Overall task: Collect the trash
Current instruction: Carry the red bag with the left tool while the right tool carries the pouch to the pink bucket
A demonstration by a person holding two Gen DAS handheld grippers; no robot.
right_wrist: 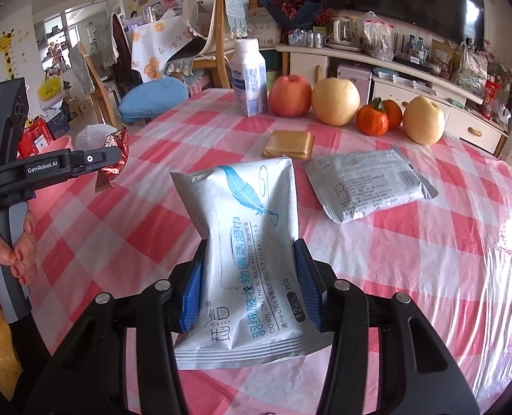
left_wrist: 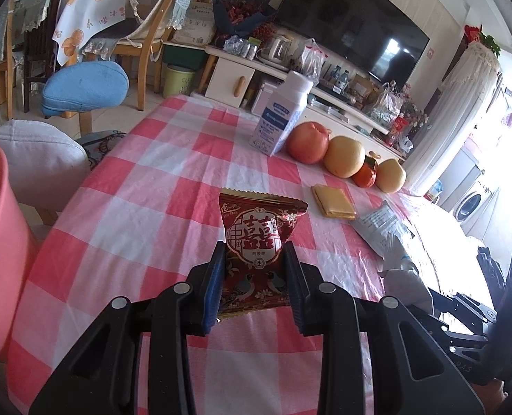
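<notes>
two wipes packets (right_wrist: pixel 245 252); one red snack wrapper (left_wrist: pixel 256 245); one bottle (right_wrist: pixel 249 77); five fruits (right_wrist: pixel 335 101); one yellow packet (right_wrist: pixel 289 144)

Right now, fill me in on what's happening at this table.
A person is collecting trash with two tools. The left hand-held gripper is shut on a red snack wrapper, and the right hand-held gripper clamps a white wipes pack, both raised over the checked tablecloth. A grey packet, a tan packet and fruit remain there.
</notes>
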